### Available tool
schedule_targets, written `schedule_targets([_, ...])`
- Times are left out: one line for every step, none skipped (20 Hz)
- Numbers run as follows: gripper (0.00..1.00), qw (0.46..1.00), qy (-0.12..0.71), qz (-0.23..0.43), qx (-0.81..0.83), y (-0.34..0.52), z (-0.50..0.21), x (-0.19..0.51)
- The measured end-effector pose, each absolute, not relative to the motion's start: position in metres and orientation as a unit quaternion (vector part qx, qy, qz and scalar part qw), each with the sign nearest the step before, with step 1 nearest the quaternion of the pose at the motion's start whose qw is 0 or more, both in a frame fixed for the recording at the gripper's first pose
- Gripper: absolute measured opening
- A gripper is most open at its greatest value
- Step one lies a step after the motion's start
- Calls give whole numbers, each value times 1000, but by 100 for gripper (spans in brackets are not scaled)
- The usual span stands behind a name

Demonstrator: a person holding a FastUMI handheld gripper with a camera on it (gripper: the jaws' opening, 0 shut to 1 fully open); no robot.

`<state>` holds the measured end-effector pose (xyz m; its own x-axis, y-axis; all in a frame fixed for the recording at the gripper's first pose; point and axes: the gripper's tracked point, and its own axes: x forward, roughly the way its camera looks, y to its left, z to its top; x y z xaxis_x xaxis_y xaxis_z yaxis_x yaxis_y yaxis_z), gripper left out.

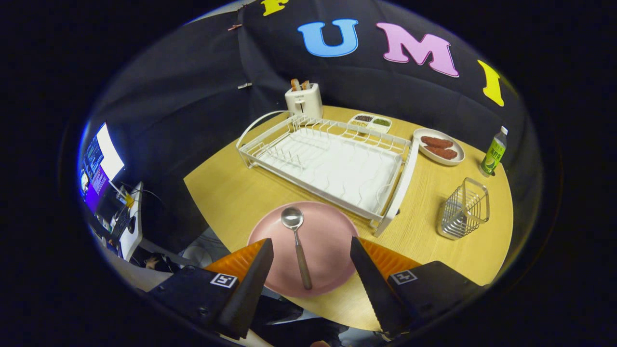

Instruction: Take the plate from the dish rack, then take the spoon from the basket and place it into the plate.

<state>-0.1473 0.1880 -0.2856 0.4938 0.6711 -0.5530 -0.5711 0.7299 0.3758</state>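
Between our spread, empty fingers (311,250) the silver metal spoon with a brown handle (299,246) lies in the round pink plate (332,241) on the wooden surface (424,226), handle toward us, bowl toward the white wire dish rack (328,164).

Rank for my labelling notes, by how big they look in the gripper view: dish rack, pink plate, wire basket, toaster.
1. dish rack
2. pink plate, though it lies nearest, by the open gripper
3. wire basket
4. toaster, farthest away, so its small look is unsure
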Motion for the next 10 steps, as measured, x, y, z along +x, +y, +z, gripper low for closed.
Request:
schedule_targets([99, 869, 337, 354, 76, 183, -271, -142])
schedule_targets([99, 878, 322, 345, 78, 177, -257, -135])
schedule_targets([99, 886, 308, 337, 82, 171, -243, -128])
schedule_targets([99, 893, 294, 329, 86, 164, -234, -121])
schedule_targets([99, 901, 281, 319, 90, 156, -221, -113])
schedule_targets([99, 909, 267, 308, 90, 146, -208, -104])
schedule_targets([99, 918, 254, 292, 86, 133, -196, -94])
schedule_targets([99, 928, 239, 276, 80, 120, -182, -84])
schedule_targets([99, 937, 223, 260, 73, 108, -168, -75])
schedule_targets([99, 946, 206, 242, 66, 95, -154, -66])
